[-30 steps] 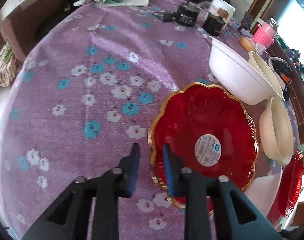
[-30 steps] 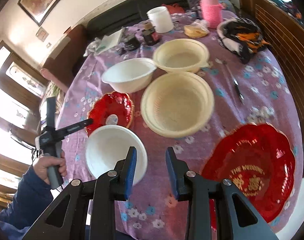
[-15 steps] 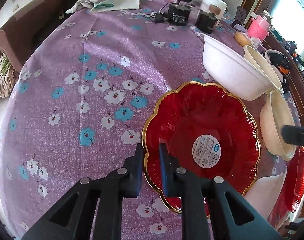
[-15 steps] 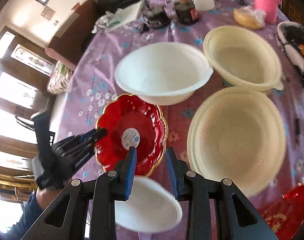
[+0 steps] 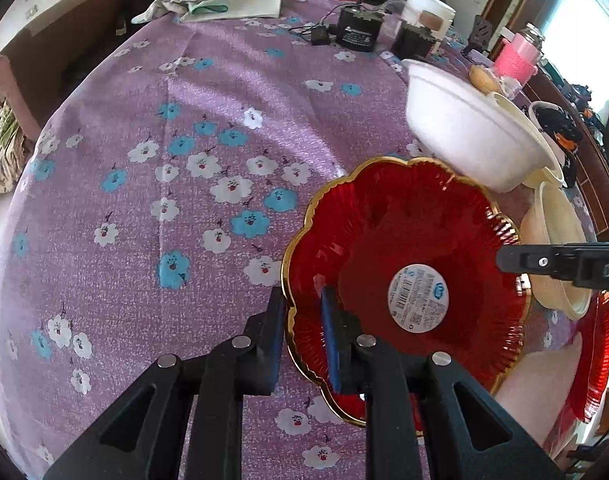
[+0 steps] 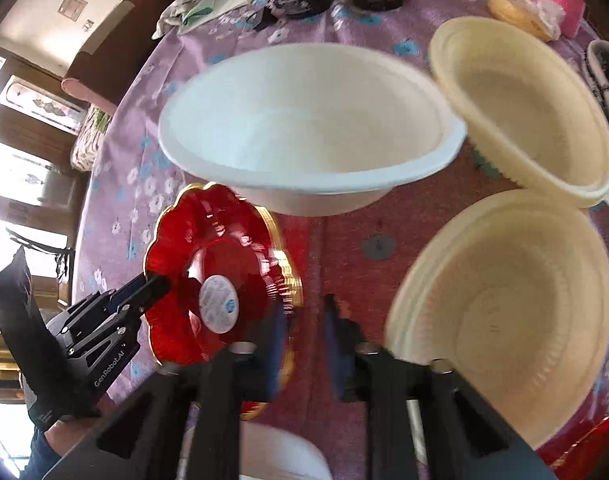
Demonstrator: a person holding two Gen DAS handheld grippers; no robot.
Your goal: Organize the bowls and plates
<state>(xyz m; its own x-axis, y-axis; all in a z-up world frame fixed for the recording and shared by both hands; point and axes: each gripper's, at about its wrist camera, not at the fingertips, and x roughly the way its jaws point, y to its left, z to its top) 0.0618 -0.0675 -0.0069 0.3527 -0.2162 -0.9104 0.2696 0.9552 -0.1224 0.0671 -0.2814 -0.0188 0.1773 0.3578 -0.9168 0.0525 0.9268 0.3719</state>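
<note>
Left gripper [image 5: 302, 320] pinches the near-left rim of the red plate [image 5: 404, 240], which is tilted up off the cloth [image 5: 164, 140]. Right gripper [image 6: 304, 332] is closing at the plate's right rim; whether it pinches it, can't tell. Step looks like a two-handed lift; next needs both grips firm, then carry right toward the second plate [image 5: 596, 360].

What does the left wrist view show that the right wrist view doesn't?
Only the left wrist view: the left gripper close up, its fingers pinching the rim of the red plate, and a second red plate at the right edge.

Only the right wrist view: the insides of the white bowl and both cream bowls, and the person's hand.

Both: the red plate with its sticker, the bowls, the purple tablecloth.
</note>
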